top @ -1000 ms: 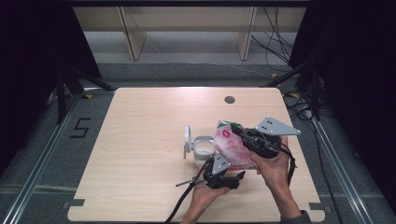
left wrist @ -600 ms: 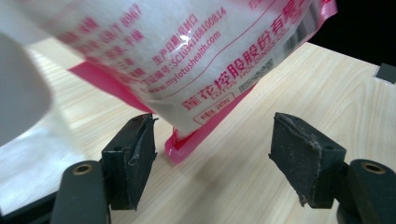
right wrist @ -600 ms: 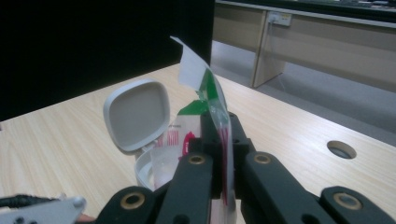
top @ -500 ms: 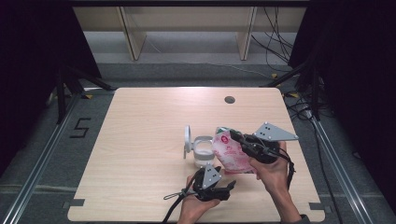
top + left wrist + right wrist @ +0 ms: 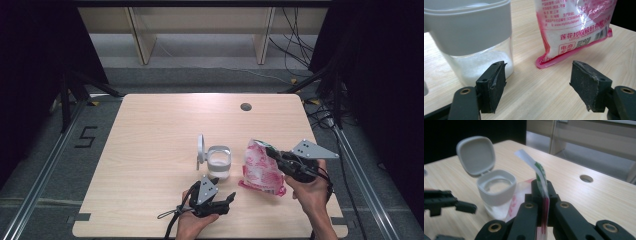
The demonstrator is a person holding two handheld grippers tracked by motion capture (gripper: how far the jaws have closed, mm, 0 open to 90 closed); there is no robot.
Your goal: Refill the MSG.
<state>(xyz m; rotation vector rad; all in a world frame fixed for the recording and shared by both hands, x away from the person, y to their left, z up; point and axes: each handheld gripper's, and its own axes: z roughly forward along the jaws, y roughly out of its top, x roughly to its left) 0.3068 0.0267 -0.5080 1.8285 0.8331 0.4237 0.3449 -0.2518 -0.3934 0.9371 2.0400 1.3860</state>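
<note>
A pale wooden table (image 5: 150,150) stood in the middle of the room, with a small round hole (image 5: 245,106) near its far edge, right of centre. Beyond it was a light wooden shelf unit (image 5: 141,35), and black cables (image 5: 295,45) trailed over the grey floor to its right. On the floor left of the table a black "5" (image 5: 86,136) was marked, beside a metal rail (image 5: 45,175); another rail (image 5: 350,165) ran along the right side. The legs of a black stand (image 5: 75,85) splayed near the table's far left corner. Dark curtains (image 5: 40,50) hung at both sides.
</note>
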